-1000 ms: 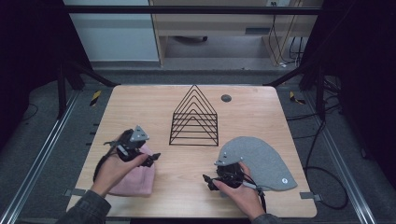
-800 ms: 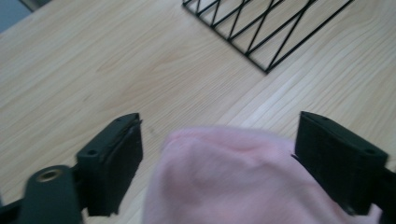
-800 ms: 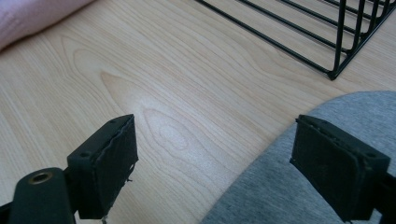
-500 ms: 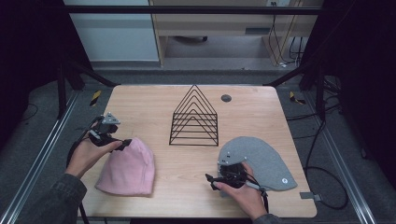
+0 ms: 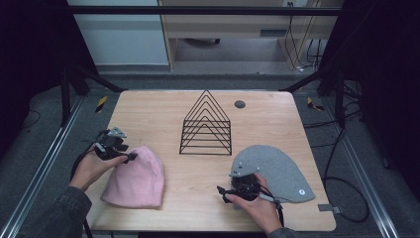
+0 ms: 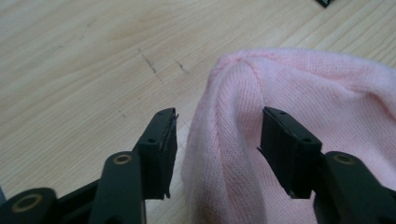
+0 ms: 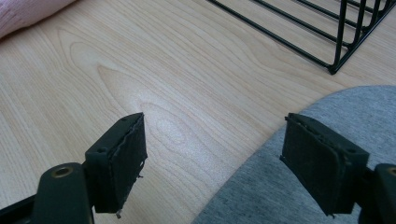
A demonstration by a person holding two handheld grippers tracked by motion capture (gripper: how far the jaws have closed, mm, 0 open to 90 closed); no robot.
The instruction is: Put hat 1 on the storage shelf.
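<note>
Left hand-held gripper (image 6: 217, 140) moved to pink beanie (image 5: 134, 178), jaws closing | right (image 7: 215, 158) wide | beanies: 2

Two hats (image 5: 134, 179) (image 5: 277, 171), one wire rack (image 5: 206, 125), perhaps one disc (image 5: 239, 104)

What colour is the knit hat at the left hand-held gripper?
Pink hat; it shows best in the left gripper view.

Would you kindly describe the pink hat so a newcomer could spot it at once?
On the wooden table, look toward the near left corner, left of the black wire rack. There lies the pink hat, a soft knitted beanie; the grey hat on the right is smooth felt and grey.
</note>
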